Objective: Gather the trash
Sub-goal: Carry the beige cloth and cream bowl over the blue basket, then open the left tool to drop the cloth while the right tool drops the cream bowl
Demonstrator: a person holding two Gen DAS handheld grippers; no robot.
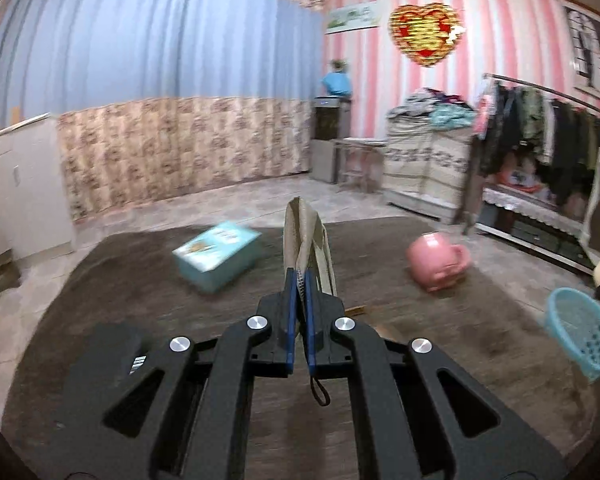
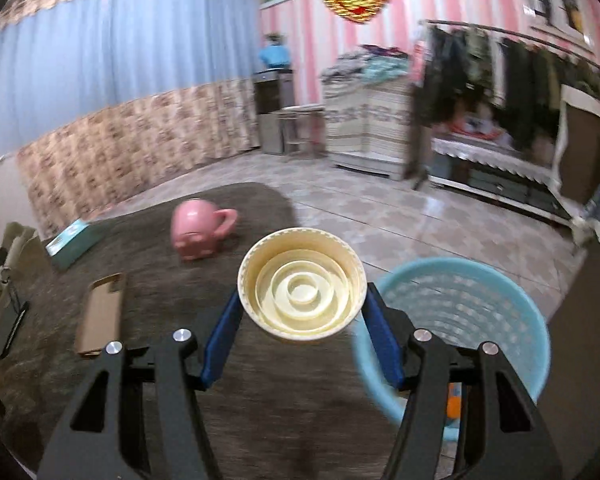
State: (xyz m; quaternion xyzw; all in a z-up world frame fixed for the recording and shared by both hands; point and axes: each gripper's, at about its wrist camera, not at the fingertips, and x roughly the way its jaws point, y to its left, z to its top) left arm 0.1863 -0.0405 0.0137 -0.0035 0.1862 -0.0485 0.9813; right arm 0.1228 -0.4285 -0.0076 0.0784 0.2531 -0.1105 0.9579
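Pinching crumpled beige paper [image 1: 306, 236] are the left fingers [image 1: 296, 280]; right fingers [image 2: 302, 312] clasp a ridged round lid [image 2: 302, 294].

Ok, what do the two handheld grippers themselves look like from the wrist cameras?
Both look alike: the left gripper and right gripper have matte black angular linkage arms with elongated cut-outs, joined by round silver pivot bolts. Their fingers are lined with flat blue pads. A thin black cord loop hangs between the left one's arms. No hand or sleeve shows.

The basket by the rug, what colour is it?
The basket is light blue, clearest in the right wrist view.
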